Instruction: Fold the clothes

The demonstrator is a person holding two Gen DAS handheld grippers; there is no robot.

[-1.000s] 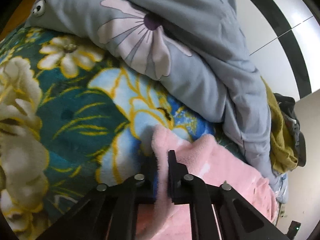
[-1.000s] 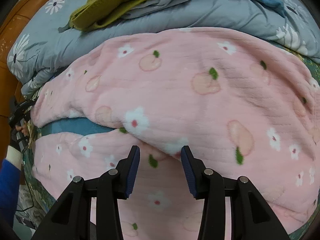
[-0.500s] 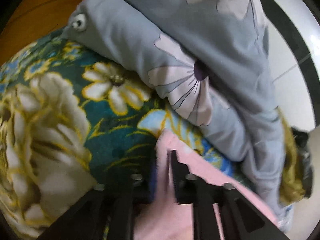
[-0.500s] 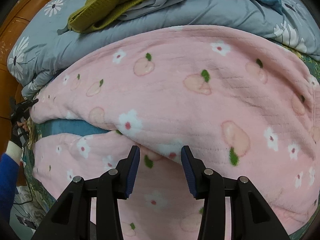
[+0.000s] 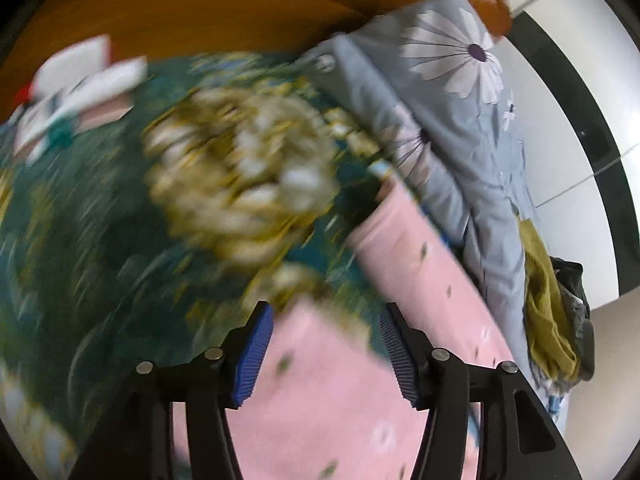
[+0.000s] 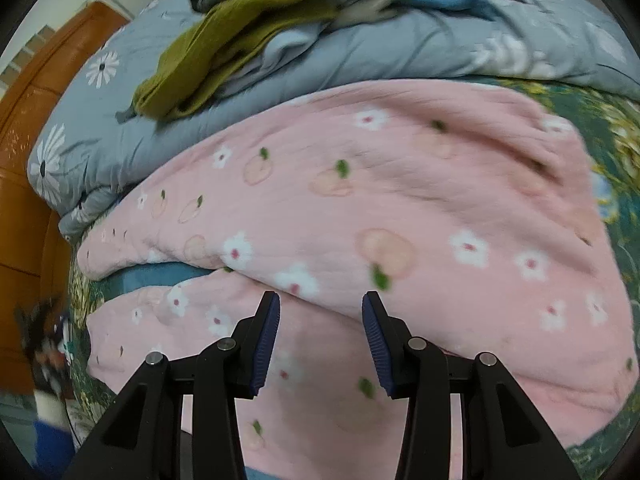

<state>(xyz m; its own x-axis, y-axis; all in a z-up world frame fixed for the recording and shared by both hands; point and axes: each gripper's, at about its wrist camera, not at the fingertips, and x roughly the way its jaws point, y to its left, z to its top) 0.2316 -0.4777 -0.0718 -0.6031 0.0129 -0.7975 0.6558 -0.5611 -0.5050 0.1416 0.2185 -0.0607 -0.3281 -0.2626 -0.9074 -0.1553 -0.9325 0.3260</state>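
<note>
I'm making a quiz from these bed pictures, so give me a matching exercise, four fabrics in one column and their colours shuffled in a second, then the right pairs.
Things:
1. fleece garment
2. quilt
3. bedspread
4. knit top

Colours:
A. olive green
B. pink with peaches and white flowers
C. dark teal with cream and yellow flowers
D. grey-blue with white daisies

Pairs: 1-B, 2-D, 3-C, 4-A

I log a teal floral bedspread (image 5: 100, 240), blurred, under everything. A grey daisy-print quilt (image 6: 360, 68) lies bunched along its far side. Orange-brown wooden furniture (image 6: 24, 184) stands beside the bed, white wall (image 5: 568, 128) behind.
</note>
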